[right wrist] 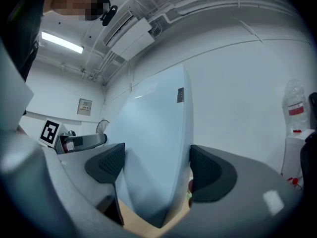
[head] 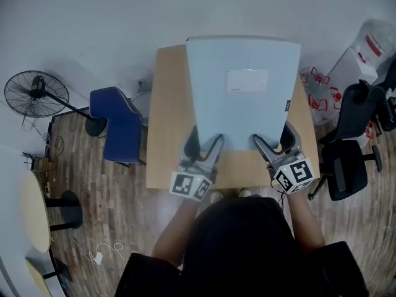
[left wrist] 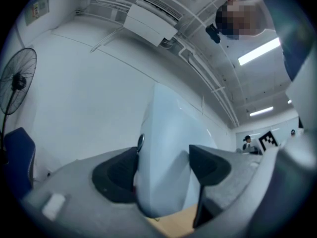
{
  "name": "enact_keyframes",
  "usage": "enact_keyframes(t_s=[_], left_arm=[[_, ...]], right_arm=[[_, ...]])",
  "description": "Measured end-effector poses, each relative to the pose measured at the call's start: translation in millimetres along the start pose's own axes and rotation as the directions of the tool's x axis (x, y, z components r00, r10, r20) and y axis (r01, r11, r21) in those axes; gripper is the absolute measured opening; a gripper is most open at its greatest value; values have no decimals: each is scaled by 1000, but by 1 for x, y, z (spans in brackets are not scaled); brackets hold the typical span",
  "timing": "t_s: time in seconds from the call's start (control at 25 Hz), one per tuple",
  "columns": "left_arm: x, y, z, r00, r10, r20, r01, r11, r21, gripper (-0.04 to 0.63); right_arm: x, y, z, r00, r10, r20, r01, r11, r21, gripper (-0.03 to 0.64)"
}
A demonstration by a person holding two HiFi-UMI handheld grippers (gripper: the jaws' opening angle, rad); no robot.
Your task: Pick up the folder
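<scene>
Wooden surface [head: 168,116] stands beside a blue chair [head: 117,124]. Left hand-held gripper [head: 205,142] and right hand-held gripper [head: 273,140] each clamp the folder [head: 244,104].

A light wooden table [head: 168,116] stood on the wood-plank floor [head: 124,203] by a white wall [head: 93,23]. A blue chair [head: 120,129] and a black fan [head: 30,94] were at one side, black office chairs [head: 346,166] at the other.

One folder [head: 241,91], two grippers [head: 205,142] [head: 272,138], one desk [head: 167,116], one fan [head: 30,93], one blue chair [head: 117,124]
</scene>
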State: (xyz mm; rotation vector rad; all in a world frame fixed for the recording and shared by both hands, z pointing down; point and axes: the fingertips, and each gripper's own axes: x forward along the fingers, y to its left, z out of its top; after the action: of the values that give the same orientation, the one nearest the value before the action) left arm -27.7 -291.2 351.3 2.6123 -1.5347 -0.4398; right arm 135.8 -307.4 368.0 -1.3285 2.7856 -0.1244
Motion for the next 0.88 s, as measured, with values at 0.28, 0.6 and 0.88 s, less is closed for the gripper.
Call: enact_keyframes(t_s=[0.28,0.6,0.88], left_arm=[[7,-1,-6,1000,-4,-7,4,1000,-17,325],[19,2,-10,1000,-1,-15,0,1000,-28,324],[26,11,-9,1000,3,-20,-3,1000,-27,324]], right_arm=[[-1,-7,-2,1000,-9,3,9,1000,-12,414],[5,-18,-2,1000,-17,-8,17,1000,4,413],[17,-21,-2,1000,-9,-14,9,1000,-17,413]])
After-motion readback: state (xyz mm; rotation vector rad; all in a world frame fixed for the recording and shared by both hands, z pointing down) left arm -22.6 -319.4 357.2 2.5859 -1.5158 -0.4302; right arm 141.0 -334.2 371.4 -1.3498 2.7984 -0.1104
